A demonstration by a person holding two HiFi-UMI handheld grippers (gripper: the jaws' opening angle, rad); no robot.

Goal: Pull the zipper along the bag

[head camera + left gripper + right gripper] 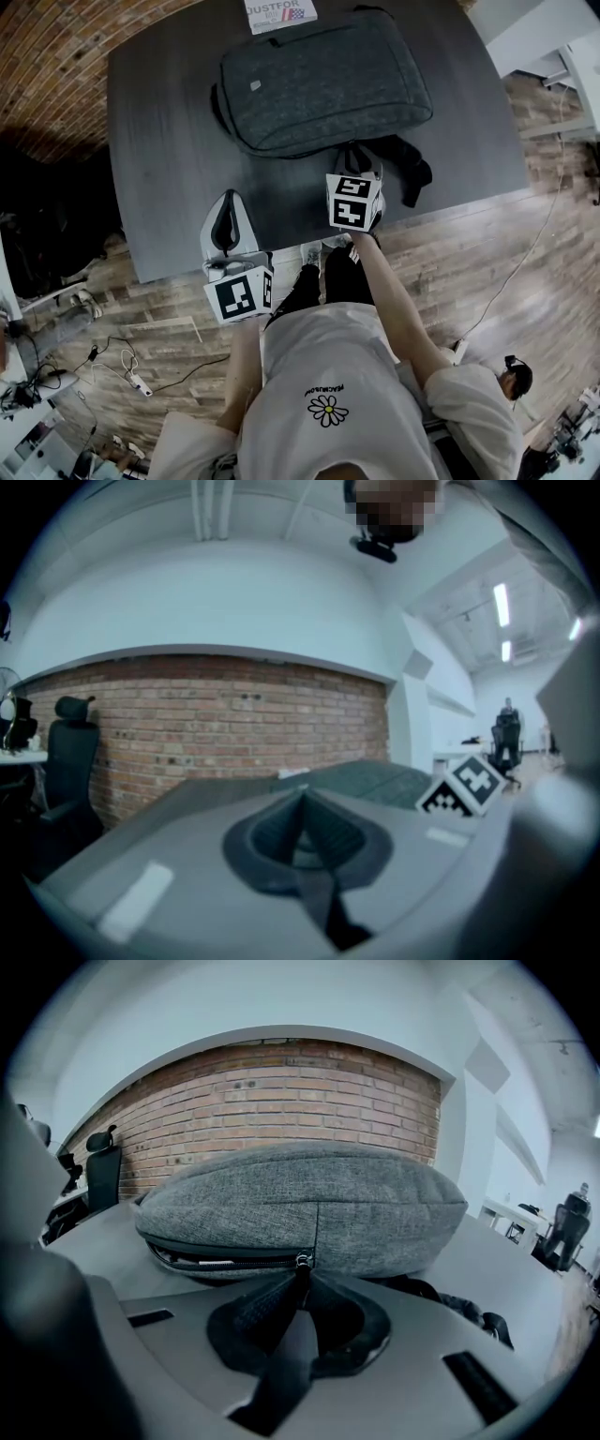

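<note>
my right gripper [302, 1277] pinches the zipper pull [302, 1262] mid-frame; the bag [309, 1199] gapes left of it, so the pulling looks all ahead. my left gripper [302, 803] is closed, empty.

Head view is dim and low-contrast: dark table [159, 169] eats detail, only a soft shadow along the backpack [323, 80] edge, left side falls to near black. Both gripper views: heavy fisheye, black vignette corners, brick wall [272, 1101] bows. Left gripper view soft overall, ceiling strip lights [502, 604] blown out at right. Right gripper view evenly lit; backpack weave and zipper pull [302, 1261] sharp, right gripper [302, 1277] in foreground slightly blurred.
</note>
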